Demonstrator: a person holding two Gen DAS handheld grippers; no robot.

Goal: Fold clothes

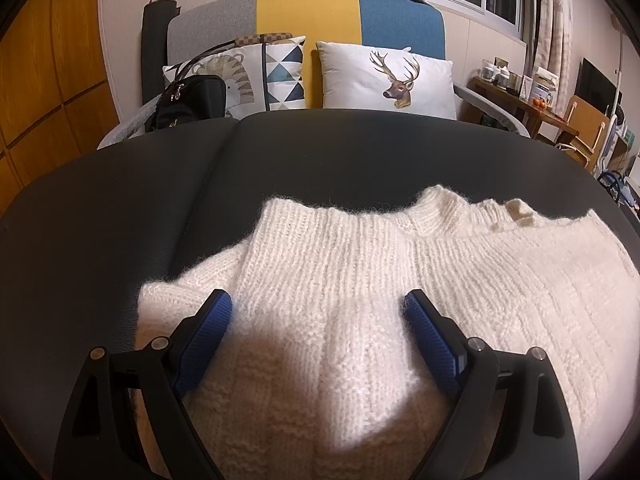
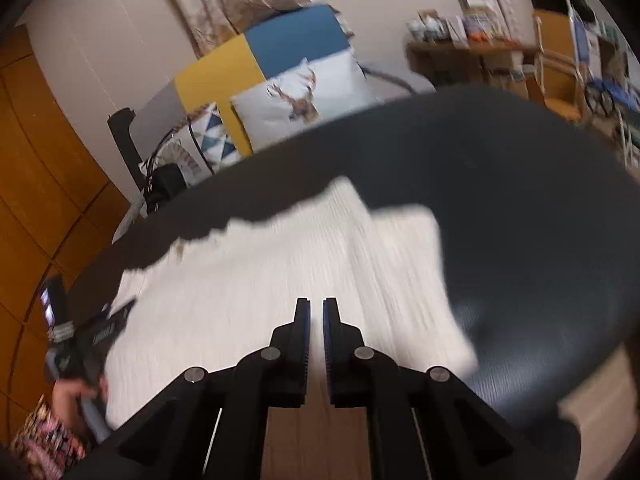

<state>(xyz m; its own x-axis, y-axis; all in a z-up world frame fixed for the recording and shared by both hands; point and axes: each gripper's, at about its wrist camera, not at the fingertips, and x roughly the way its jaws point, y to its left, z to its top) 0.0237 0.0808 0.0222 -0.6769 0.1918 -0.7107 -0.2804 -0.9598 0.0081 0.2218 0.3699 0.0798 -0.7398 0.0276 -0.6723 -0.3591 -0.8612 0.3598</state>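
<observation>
- The left gripper (image 1: 318, 306) holds its jaws wide apart over the cream knitted sweater (image 1: 360, 280); the blue pads (image 1: 204, 344) sit on either side of a stretch of ribbed knit and grip nothing
- The right gripper (image 2: 316, 308) has its jaws almost together, only a thin slit between the pads, and nothing is caught there; it hangs above the sweater (image 2: 280, 280), pointing down at an angle
- The sweater lies spread across the near half of the dark tabletop (image 1: 320, 152), its collar at the far edge and one sleeve folded in on the left side of the left wrist view
- In the right wrist view the picture is smeared; the left gripper (image 2: 104, 328) shows at the sweater's left edge, with a hand (image 2: 76, 390) and a patterned sleeve (image 2: 44, 436) behind it
- Beyond the tabletop stands a sofa (image 1: 308, 12) in grey, yellow and blue panels, carrying a deer cushion (image 1: 390, 76), a triangle-patterned cushion (image 1: 276, 76) and a black handbag (image 1: 192, 100)
- Wooden cupboard doors (image 1: 48, 80) fill the left wall; a cluttered wooden side table (image 1: 520, 100) stands at the right under the window
</observation>
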